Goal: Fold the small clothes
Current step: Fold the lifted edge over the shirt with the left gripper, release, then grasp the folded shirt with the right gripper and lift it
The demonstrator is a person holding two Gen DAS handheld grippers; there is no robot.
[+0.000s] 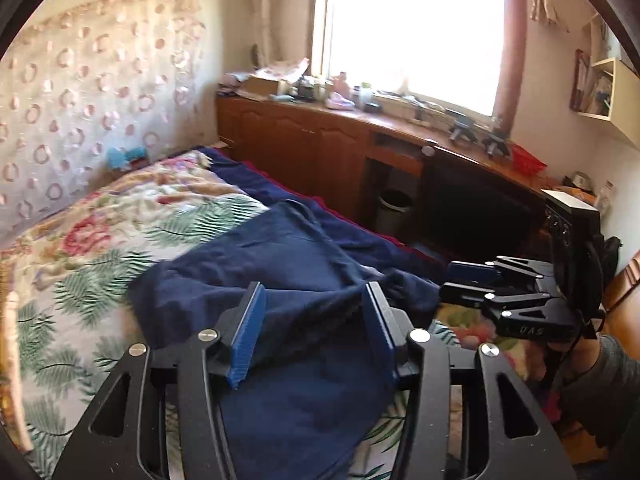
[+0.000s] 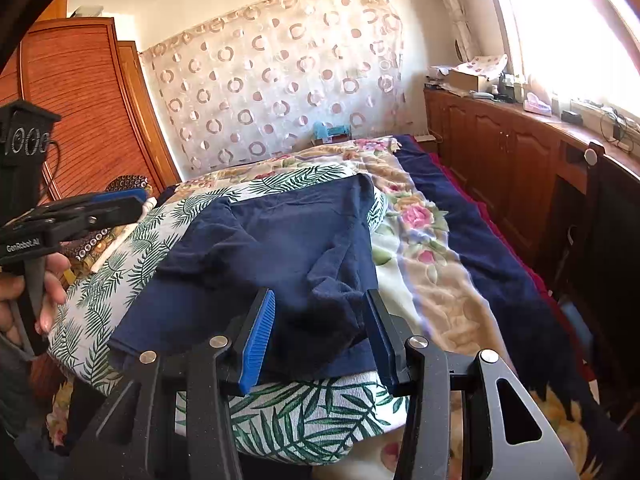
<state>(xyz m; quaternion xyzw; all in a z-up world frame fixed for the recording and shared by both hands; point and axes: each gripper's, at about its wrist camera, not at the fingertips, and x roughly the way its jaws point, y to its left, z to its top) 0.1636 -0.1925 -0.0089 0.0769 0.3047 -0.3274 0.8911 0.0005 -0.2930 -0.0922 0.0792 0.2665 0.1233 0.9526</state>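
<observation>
The navy garment [image 2: 280,240] lies rumpled on a fern-print cushion [image 2: 304,412] on the flowered bedspread [image 2: 424,248], near the near edge of the bed; the right gripper [image 2: 320,320] stands spread over its near hem, pads clear of the cloth; the left gripper [image 1: 312,320] is spread too, the garment below its pads, not pinched; a hand [image 2: 24,292] holds it at the left; a wooden cabinet [image 2: 500,160] runs along the right, under the window [image 1: 412,28]
</observation>
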